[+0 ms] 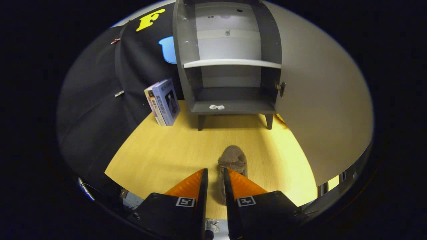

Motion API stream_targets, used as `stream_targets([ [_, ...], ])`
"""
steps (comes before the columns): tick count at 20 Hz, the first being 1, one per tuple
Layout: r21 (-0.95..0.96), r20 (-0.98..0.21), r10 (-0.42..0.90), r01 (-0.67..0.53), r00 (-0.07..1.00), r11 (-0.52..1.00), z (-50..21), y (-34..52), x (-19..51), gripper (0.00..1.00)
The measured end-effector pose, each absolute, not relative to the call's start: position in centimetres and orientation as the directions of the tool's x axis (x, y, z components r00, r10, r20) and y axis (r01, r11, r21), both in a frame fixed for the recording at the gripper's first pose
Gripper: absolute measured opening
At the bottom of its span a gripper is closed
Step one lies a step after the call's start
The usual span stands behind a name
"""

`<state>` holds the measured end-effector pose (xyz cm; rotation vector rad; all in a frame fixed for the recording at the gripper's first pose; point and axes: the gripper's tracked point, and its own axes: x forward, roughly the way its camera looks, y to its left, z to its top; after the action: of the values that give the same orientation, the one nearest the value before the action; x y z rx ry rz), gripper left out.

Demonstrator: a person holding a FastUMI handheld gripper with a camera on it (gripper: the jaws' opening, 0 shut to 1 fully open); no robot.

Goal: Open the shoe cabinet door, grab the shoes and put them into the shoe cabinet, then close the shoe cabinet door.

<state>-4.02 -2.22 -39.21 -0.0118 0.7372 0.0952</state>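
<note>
With the cabinet door already swung wide open to the right, this looks like the carry step: the shoe cabinet stands straight ahead on the wooden table, both shelves bare apart from a small pale scrap on the bottom one. Gripper fingers are pinched nearly together on the heel of the fuzzy brown shoe, toe pointing at the cabinet. Next move probably needs lifting it over the bottom lip. Books lean left of the cabinet, well off the path, so nothing's really blocking.
</note>
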Motion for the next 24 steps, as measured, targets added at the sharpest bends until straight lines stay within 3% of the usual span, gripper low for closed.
stream_targets([
  [9, -0.005, -0.754, 0.021, -0.037, 0.657, 0.999, -50.0, -3.3, -2.1, 0.31],
  [24, -0.015, -0.721, 0.007, -0.026, 0.693, 1.0, -54.5, -3.1, 2.5, 0.31],
])
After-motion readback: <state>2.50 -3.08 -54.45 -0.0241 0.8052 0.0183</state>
